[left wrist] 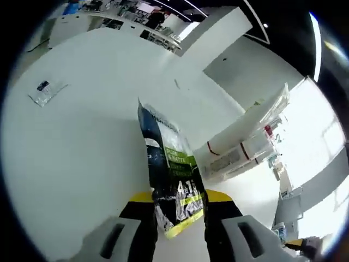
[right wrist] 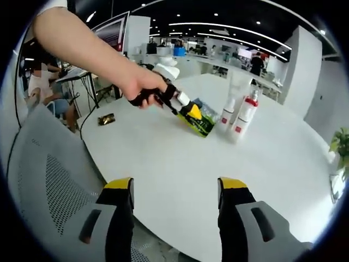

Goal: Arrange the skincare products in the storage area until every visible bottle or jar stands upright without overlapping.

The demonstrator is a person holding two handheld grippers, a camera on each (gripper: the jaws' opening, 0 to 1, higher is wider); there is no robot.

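Observation:
My left gripper (left wrist: 180, 206) is shut on the lower end of a dark sachet with green and yellow print (left wrist: 170, 164), held over the white table (left wrist: 82, 142). Lying across the right of the left gripper view are white bottles with red bands (left wrist: 240, 148). In the right gripper view a person's hand holds the left gripper (right wrist: 170, 99) with the sachet (right wrist: 197, 119) low over the table. Just right of it stand two white bottles (right wrist: 227, 117), one with a red cap (right wrist: 245, 113), and a tall white tube (right wrist: 240, 83) behind them. My right gripper (right wrist: 175, 203) is open over the table's near edge, holding nothing.
A small clear bag with a dark item (left wrist: 46, 91) lies far left on the table; it is the dark packet (right wrist: 106, 118) near the table's left edge. A grey mesh chair (right wrist: 43, 174) sits by the near edge. Desks and people fill the background.

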